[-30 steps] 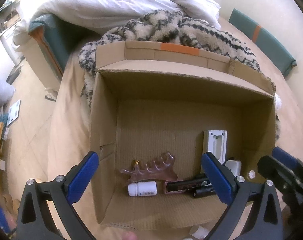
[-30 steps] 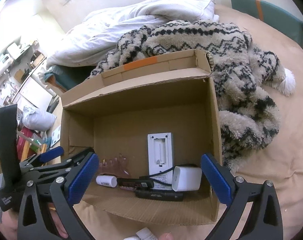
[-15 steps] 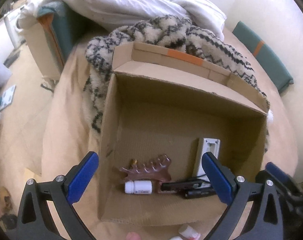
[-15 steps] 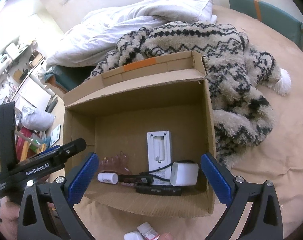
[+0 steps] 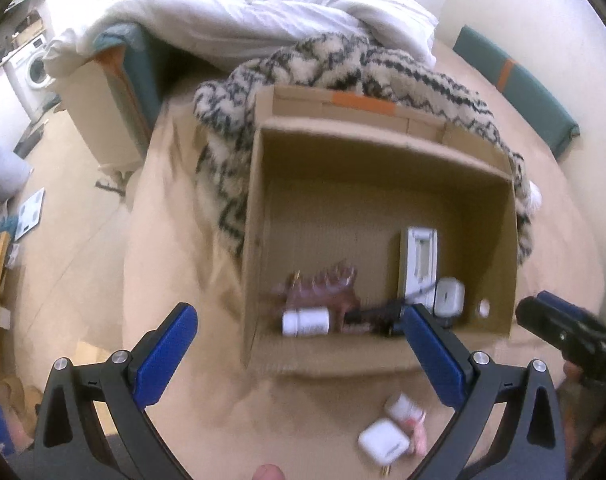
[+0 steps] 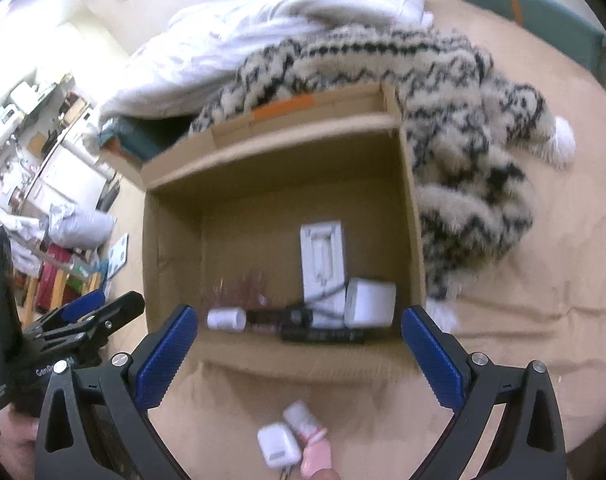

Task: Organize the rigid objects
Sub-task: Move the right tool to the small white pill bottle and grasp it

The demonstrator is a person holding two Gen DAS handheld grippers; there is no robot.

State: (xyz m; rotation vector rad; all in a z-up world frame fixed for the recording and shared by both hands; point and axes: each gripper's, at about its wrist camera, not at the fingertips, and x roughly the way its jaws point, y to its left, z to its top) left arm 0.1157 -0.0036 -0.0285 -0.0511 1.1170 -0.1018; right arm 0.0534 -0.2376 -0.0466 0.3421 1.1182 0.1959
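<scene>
An open cardboard box [image 5: 259,240] [image 6: 413,216] sits on the tan bed sheet. Inside lie a white pill bottle [image 5: 305,321] [image 6: 226,318], a brown comb-like piece [image 5: 323,286], a white flat device [image 5: 419,256] [image 6: 323,252], a white charger block [image 5: 449,296] [image 6: 370,303] and a black remote [image 6: 323,335]. In front of the box lie a white earbud case [image 5: 383,443] [image 6: 278,448], a small white bottle [image 5: 403,406] [image 6: 301,417] and a pink item [image 6: 317,454]. My left gripper [image 5: 299,354] and right gripper [image 6: 299,354] are both open and empty, held above the near edge of the box.
A black-and-cream fuzzy blanket [image 6: 463,120] and white duvet [image 5: 243,12] lie behind and right of the box. A teal cushion [image 5: 515,88] sits at the far right. The bed edge drops to the floor at left [image 5: 63,220].
Both grippers have pulled back and up from the box. The loose earbud case and small bottle in front of the box have come into view.
</scene>
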